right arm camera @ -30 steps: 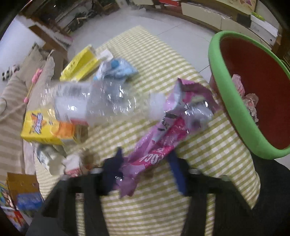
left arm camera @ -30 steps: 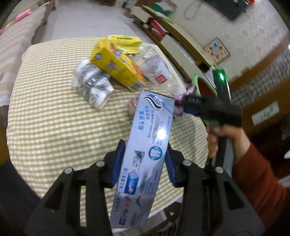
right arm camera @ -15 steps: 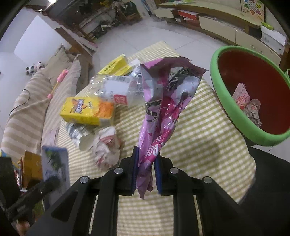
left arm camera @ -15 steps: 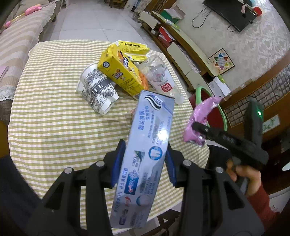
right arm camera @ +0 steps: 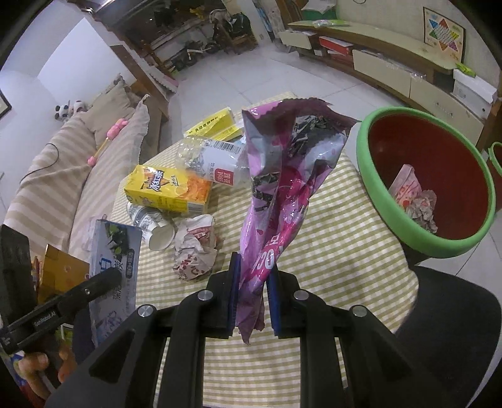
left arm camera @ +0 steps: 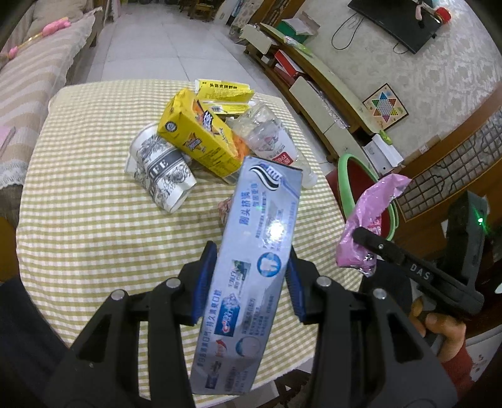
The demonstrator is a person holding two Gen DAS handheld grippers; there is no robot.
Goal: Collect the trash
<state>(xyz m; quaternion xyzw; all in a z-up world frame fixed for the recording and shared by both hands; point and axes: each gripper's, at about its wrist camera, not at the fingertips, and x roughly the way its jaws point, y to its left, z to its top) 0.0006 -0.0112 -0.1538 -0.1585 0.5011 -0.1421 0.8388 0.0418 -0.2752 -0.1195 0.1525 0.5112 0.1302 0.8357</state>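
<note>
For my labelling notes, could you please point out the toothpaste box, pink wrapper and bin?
toothpaste box (left arm camera: 251, 251): left wrist view, printed front face.
pink wrapper (right arm camera: 282, 194): right wrist view, crinkled middle.
bin (right arm camera: 376, 188): right wrist view, green rim.

Pale tiled floor (left arm camera: 163, 40) running back to dim stacked furniture. Striped sofa (right arm camera: 53, 175) with cushions along one side. Low curved cabinet (right arm camera: 392, 66) against a patterned wall (left arm camera: 439, 75), bearing a checkers board (right arm camera: 442, 25). Dark television (left arm camera: 398, 22) mounted higher. Wooden lattice panel (left arm camera: 445, 175) nearby. Checked tablecloth (left arm camera: 94, 201) in the foreground.
</note>
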